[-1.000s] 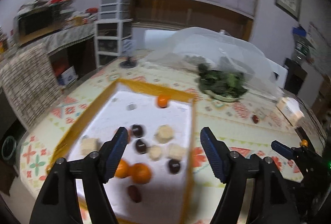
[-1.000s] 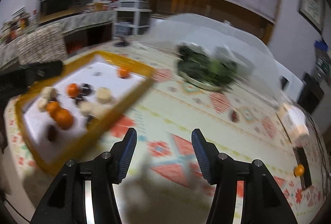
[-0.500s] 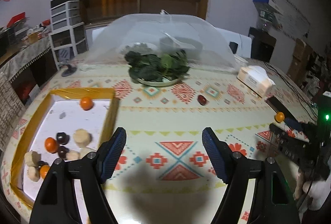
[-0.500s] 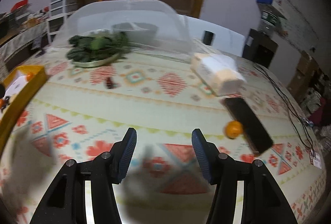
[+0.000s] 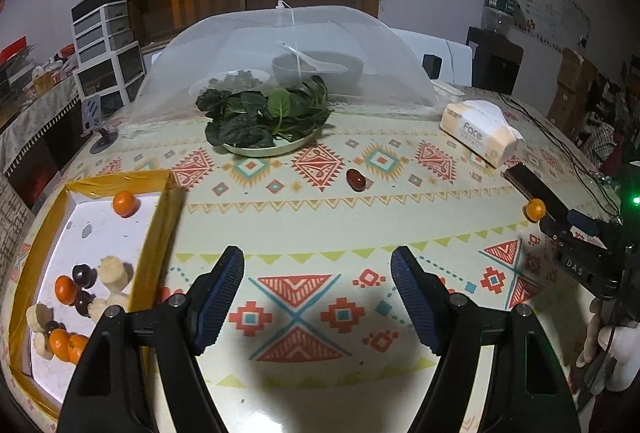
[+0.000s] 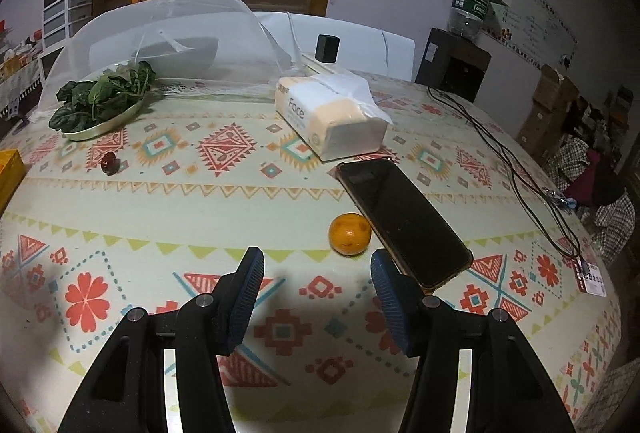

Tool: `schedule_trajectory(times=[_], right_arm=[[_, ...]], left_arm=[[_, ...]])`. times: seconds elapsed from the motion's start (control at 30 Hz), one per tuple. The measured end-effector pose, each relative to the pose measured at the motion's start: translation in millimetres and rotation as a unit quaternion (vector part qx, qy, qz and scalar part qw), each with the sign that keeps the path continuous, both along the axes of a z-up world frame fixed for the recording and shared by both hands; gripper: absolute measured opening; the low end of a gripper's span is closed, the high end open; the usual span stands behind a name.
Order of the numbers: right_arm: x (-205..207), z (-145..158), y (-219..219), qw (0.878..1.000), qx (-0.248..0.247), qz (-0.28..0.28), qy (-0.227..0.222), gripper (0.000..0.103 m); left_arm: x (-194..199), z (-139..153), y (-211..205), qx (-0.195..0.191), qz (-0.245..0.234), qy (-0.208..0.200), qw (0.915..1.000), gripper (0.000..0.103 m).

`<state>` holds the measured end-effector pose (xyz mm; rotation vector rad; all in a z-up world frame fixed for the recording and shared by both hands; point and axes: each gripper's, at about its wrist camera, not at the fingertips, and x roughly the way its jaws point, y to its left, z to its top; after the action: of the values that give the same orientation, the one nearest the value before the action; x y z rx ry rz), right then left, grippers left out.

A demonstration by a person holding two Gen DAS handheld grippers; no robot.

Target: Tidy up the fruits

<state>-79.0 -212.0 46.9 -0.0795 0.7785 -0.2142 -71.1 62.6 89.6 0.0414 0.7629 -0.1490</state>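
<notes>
While the left gripper point(image 5: 316, 297) hangs over the patterned tablecloth point(image 5: 320, 217) with its blue-padded jaws spread and nothing between them, its camera shows a shallow yellow-rimmed tray with a white floor point(image 5: 158, 229) at nine o'clock, holding five small orange mandarins point(image 5: 125, 203), about four dark glossy round fruits point(image 5: 84, 275) and about five pale banana chunks point(image 5: 113, 273). One loose dark-red oval date point(image 5: 356, 179) lies at twelve o'clock, near a round plate of dark leafy greens point(image 5: 264, 121) set against a white mesh food cover point(image 5: 288, 61), and one loose glossy orange mandarin point(image 5: 535, 210) sits at two o'clock, by the right gripper point(image 5: 576, 229). A second ago this view was filled by the tray; it now lies off to the side. In the right wrist view, the right gripper's jaws are likewise apart and empty, with the same mandarin point(image 6: 349, 234) at twelve o'clock, just ahead of the fingertips and touching or nearly touching a black smartphone point(image 6: 404, 221). A soft tissue pack marked "Face" point(image 6: 332, 117) lies beyond, and the date point(image 6: 108, 162) sits at ten o'clock. Earlier this camera faced the tray, of which only a corner point(image 6: 10, 169) remains at nine o'clock.
</notes>
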Motion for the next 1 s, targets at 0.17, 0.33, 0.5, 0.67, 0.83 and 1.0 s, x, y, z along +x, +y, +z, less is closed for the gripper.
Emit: schedule_trajectory(times=[0.17, 0.33, 0.5, 0.67, 0.83, 1.0], right_arm=[[4, -4, -2, 1.0, -0.003, 0.001, 0.0, 0.06], [7, -7, -2, 1.0, 0.001, 0.004, 0.003, 0.06], [9, -9, -1, 1.0, 0.008, 0.009, 0.005, 0.061], [11, -9, 11, 1.0, 0.015, 0.026, 0.005, 0.062], [6, -1, 39, 0.997, 0.038, 0.071, -0.006, 0.062], [-7, 16, 108, 0.984, 0.056, 0.169, -0.031, 0.066]], left_arm=[[6, -5, -6, 0.004, 0.001, 0.007, 1.0, 0.075], [12, -8, -12, 0.009, 0.0, 0.013, 0.9999, 0.075], [15, -10, -13, 0.009, 0.003, 0.014, 0.9999, 0.075], [14, -7, -7, 0.005, 0.014, 0.005, 0.9999, 0.075], [-8, 18, 16, 0.012, 0.088, -0.08, 0.9928, 0.086], [-57, 59, 59, 0.035, 0.206, -0.202, 0.957, 0.103]])
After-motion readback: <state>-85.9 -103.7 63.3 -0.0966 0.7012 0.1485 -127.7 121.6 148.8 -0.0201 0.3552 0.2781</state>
